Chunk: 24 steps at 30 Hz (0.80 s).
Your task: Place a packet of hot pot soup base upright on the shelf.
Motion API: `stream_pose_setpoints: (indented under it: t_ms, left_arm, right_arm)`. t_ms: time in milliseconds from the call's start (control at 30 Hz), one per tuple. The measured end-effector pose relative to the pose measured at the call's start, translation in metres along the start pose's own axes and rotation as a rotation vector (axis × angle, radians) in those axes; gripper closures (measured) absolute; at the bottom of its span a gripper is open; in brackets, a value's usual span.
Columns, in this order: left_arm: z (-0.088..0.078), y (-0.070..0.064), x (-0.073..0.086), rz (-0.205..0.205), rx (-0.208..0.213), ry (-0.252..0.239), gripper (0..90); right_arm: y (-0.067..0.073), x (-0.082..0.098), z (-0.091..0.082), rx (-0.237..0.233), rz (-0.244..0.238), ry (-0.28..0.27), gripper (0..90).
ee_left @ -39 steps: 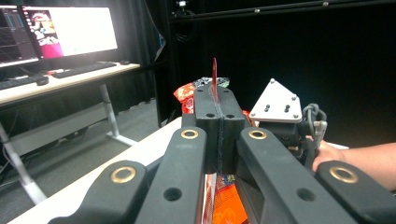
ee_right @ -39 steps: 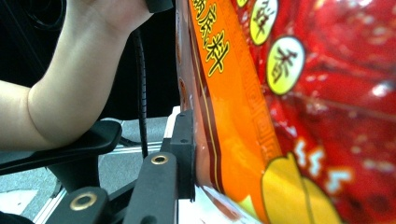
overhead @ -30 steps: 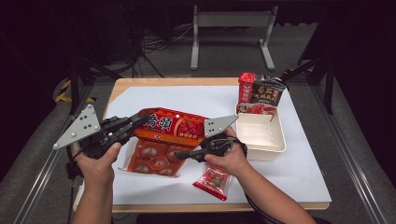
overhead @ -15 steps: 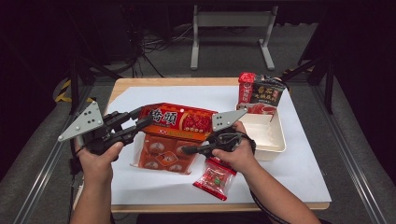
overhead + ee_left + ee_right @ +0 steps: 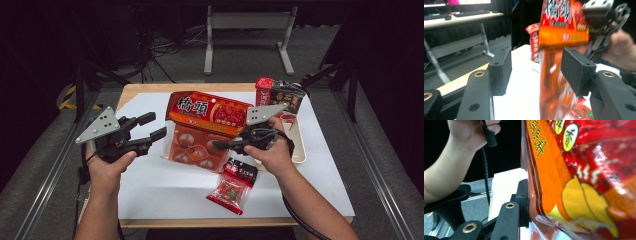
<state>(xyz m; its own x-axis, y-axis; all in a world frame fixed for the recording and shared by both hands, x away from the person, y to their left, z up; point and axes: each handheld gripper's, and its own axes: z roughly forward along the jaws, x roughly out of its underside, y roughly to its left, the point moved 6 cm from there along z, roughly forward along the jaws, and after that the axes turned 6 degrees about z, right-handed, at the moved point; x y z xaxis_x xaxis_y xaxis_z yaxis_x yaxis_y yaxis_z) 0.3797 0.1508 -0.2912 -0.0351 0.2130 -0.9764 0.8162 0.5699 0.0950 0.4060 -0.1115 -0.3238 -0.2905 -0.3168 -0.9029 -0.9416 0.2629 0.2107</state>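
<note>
Dumpling bag (image 5: 584, 182) against right claw (image 5: 225, 145) pad, close up

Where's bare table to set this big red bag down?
Bare white sheet lies front-left, between the left hand-held gripper and the small red packet, and along the far-left edge. The right side is crowded: tray, dark snack packs, right hand-held gripper holding the big red bag.
</note>
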Motion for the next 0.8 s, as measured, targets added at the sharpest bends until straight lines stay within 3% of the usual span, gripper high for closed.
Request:
stream_pose_setpoints:
  t_ms: [100,233,567,800]
  left_arm:
    - [0.001,0.003,0.003,-0.004,-0.008,0.011,41.6]
    - [0.002,0.009,0.009,-0.042,-0.007,0.018,38.4]
    - [0.009,0.023,0.024,-0.040,-0.044,0.060,33.7]
    - [0.012,0.030,0.034,-0.059,-0.022,0.079,33.2]
  right_arm:
    - [-0.004,-0.003,-0.007,0.026,0.004,0.001,70.3]
    - [-0.011,-0.010,-0.020,0.075,0.010,0.008,70.3]
    - [-0.025,-0.027,-0.042,0.179,0.020,0.028,70.2]
    - [-0.037,-0.031,-0.056,0.241,0.021,0.056,70.2]
